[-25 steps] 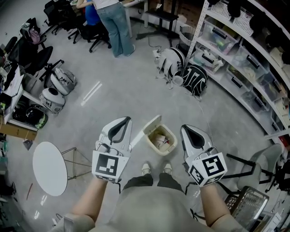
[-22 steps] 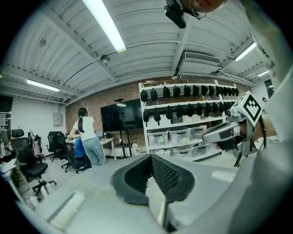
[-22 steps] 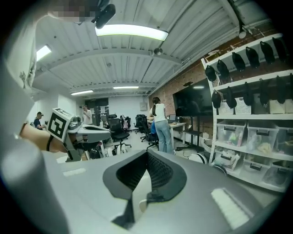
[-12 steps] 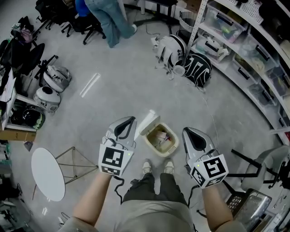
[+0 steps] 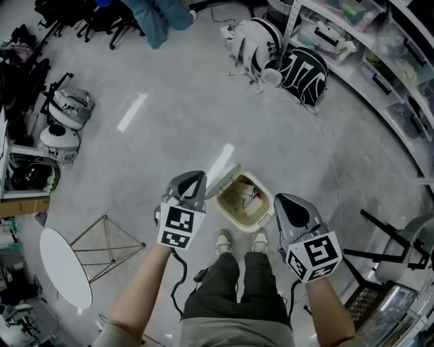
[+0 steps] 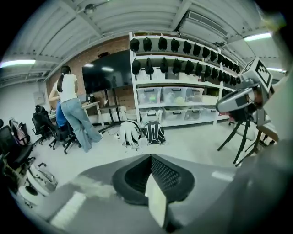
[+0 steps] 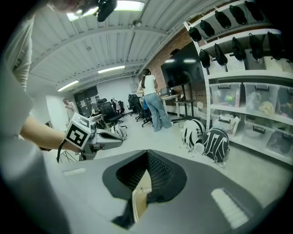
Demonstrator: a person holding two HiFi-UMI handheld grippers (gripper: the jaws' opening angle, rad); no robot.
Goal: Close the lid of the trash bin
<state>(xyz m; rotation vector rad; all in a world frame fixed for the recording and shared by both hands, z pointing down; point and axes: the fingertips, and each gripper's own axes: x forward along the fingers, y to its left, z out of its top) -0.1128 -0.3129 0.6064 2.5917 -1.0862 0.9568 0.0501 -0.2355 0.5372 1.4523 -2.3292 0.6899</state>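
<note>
A small beige trash bin (image 5: 258,218) stands on the floor just ahead of my shoes, with scraps inside. Its lid (image 5: 222,181) is tipped up and open at the bin's far left side. My left gripper (image 5: 192,179) hovers left of the bin, its tip close beside the lid and apart from it. My right gripper (image 5: 284,201) hovers just right of the bin. Both point forward above the floor with jaws together and nothing between them. In the left gripper view the left gripper (image 6: 150,156) looks across the room; the right gripper (image 7: 147,152) does the same.
A white round table (image 5: 64,268) on a wire frame stands at the left. Backpacks (image 5: 285,57) lie at the foot of the shelving (image 5: 380,61) at the right. Helmets and bags (image 5: 57,142) line the left wall. A person in jeans (image 5: 159,13) stands far off.
The view has moved forward, and the bin now lies closer to my feet. Both grippers have drawn in beside the bin. The lid stays open.
</note>
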